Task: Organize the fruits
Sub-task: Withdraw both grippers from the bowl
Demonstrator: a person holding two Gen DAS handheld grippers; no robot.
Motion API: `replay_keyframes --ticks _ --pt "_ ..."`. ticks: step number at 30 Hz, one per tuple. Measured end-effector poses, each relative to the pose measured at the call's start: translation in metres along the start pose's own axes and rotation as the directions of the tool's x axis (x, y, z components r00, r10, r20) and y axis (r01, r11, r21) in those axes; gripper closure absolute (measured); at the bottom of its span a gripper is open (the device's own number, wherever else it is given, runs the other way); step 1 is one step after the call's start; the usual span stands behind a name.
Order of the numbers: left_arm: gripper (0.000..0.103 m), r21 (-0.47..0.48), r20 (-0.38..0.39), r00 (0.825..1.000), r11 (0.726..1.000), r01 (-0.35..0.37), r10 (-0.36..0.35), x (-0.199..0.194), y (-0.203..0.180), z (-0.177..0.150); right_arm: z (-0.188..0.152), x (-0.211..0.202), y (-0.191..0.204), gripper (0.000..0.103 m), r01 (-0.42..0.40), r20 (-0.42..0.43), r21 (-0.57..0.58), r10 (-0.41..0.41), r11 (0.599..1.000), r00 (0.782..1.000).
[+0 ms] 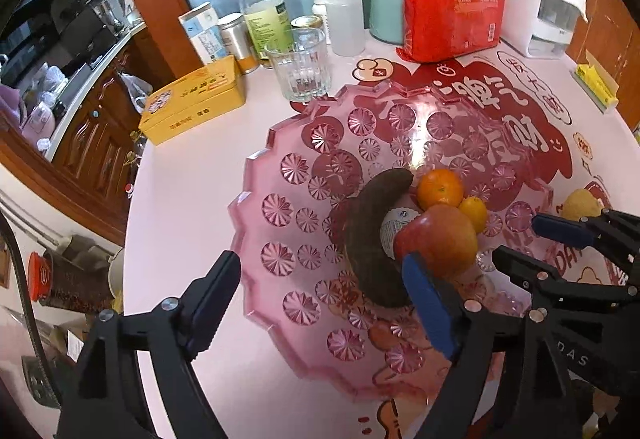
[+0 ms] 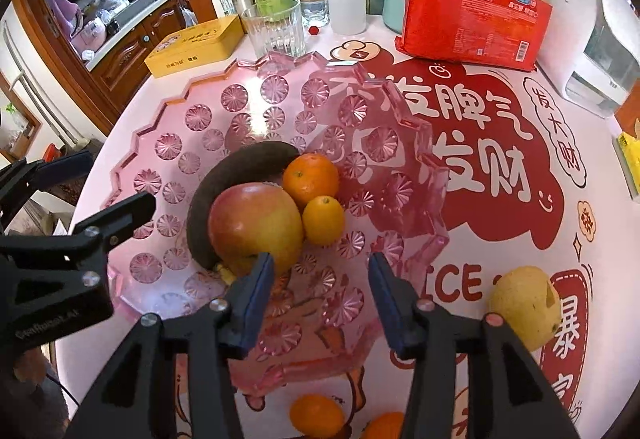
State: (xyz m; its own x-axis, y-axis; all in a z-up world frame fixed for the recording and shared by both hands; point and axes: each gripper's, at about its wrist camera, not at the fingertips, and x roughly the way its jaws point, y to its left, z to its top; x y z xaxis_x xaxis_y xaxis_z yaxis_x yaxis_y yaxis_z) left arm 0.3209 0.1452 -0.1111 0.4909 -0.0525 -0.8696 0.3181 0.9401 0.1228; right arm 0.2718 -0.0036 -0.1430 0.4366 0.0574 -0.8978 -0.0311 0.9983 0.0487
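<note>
Four fruits already lie in the pink cut-glass scalloped dish (image 2: pixel 168 119): a dark overripe banana (image 2: pixel 240 167), red-yellow apple (image 2: pixel 256 227), round orange mandarin (image 2: pixel 311 177) and small kumquat (image 2: pixel 323 219). Left on the table: a yellow pear (image 2: pixel 524 305) at right and two orange citrus fruits (image 2: pixel 316 417) near. The left gripper (image 1: pixel 320 303) and right gripper (image 2: pixel 320 303) are both spread, empty.

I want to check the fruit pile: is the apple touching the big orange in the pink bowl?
Touching. In the right wrist view the apple presses against the big orange, with no gap showing between them in the pink bowl.
</note>
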Motion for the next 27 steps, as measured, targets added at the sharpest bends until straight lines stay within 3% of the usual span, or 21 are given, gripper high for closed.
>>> replay_keyframes --ticks 17,27 --pt "0.015 -0.057 0.084 0.996 0.998 -0.008 0.012 -0.085 0.006 -0.016 -0.017 -0.079 0.008 0.054 -0.005 0.126 0.001 0.005 1.000 0.992" --pt "0.011 -0.092 0.090 0.993 0.992 0.082 -0.074 -0.125 -0.003 -0.045 -0.044 -0.133 0.010 0.054 0.002 0.196 0.006 -0.003 1.000 0.981"
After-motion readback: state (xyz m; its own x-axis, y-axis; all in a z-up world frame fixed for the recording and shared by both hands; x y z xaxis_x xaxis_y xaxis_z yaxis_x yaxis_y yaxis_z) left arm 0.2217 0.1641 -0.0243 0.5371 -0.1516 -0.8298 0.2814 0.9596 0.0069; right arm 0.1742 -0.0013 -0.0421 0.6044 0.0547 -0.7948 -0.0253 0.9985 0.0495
